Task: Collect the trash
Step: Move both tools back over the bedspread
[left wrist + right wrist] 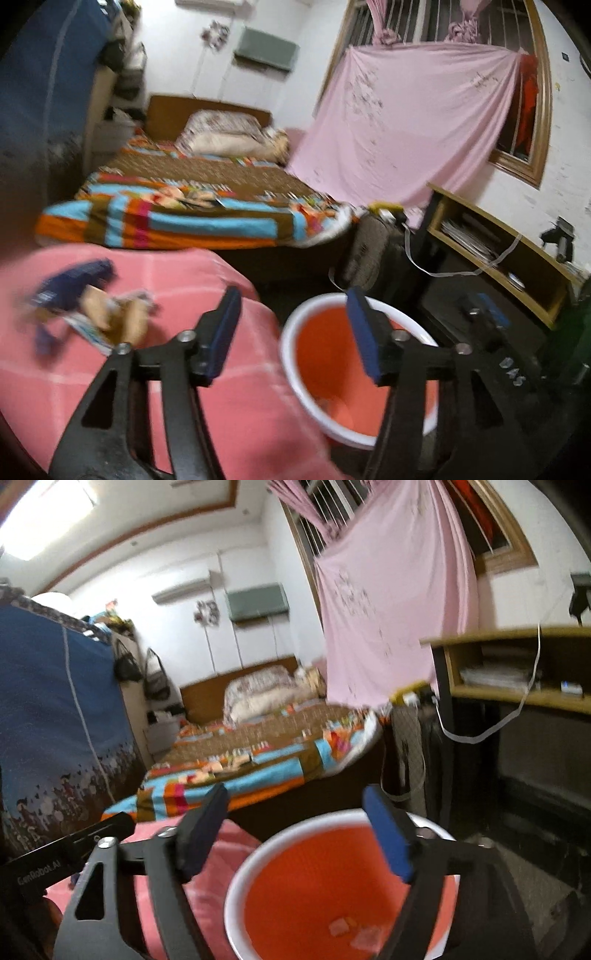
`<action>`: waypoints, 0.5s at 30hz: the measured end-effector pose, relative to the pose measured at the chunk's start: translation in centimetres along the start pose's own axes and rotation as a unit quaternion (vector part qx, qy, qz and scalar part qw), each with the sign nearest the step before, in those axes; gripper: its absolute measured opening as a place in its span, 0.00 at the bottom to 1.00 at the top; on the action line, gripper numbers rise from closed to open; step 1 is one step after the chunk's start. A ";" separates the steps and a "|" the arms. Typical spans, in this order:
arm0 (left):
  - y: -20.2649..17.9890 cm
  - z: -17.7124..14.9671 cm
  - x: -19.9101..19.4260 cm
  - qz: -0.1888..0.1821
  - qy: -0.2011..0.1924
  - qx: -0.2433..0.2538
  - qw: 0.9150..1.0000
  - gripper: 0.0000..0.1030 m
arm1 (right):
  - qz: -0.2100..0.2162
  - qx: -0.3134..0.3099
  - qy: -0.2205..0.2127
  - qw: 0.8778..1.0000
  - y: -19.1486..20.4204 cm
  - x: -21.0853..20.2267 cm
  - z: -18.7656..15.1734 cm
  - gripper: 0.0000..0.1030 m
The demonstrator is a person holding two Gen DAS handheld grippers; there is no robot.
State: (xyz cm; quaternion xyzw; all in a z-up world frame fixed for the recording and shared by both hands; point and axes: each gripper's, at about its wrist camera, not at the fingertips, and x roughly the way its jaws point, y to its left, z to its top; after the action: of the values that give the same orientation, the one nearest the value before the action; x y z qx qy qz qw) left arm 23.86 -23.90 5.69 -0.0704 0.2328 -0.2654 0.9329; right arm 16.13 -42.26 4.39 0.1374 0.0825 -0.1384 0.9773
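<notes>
Two sets of tongs hang over the same corner of the room, both spread wide with nothing between their pads. The left tongs [291, 332] straddle the edge where a pink checked cloth [207, 369] meets an orange bucket [321, 350] with a white rim; the cloth lies under their left finger, the bucket under their right. To the left of those tongs, on the pink cloth, sits a small heap of trash [88, 306]: blue wrappers and some tan pieces, too blurred to name further. The right tongs [295, 830] are released above the bucket [314, 897], whose mouth opens below and between their fingers. Inside it, near the bottom, lie a few pale scraps [351, 928], possibly paper. Beyond both tongs stretches a bed [192, 206] with a striped cover, and to their right stands a wooden shelf [498, 236] with a white cable trailing from it. A pink sheet [413, 118] hangs at the window behind.
</notes>
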 end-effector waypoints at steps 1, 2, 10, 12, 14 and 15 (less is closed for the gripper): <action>0.6 0.2 -0.7 0.013 -0.013 0.002 1.000 0.54 | 0.004 -0.004 -0.010 1.000 0.4 -0.2 0.1 0.79; 1.1 0.2 -1.3 0.025 -0.025 0.002 0.999 0.64 | 0.007 -0.010 -0.021 1.000 1.0 -0.4 0.2 0.81; 5.5 0.6 -6.1 0.112 -0.116 -0.010 0.987 0.88 | 0.049 -0.041 -0.106 0.992 5.3 -2.1 0.5 1.00; 6.6 0.5 -7.4 0.131 -0.131 -0.005 0.983 0.88 | 0.060 -0.050 -0.117 0.990 6.4 -2.3 0.4 1.00; 7.4 0.4 -8.4 0.146 -0.143 -0.001 0.979 0.88 | 0.074 -0.057 -0.125 0.988 7.7 -2.4 0.2 1.00; 8.0 0.3 -9.2 0.155 -0.152 0.001 0.976 0.88 | 0.079 -0.059 -0.128 0.987 8.2 -2.5 0.1 1.00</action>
State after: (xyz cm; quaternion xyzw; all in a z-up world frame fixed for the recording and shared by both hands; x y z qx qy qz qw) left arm 20.81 -12.25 7.52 -0.0723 0.0965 -0.1040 0.9872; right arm 16.17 -34.12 7.02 0.0670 -0.0466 -0.0725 0.9940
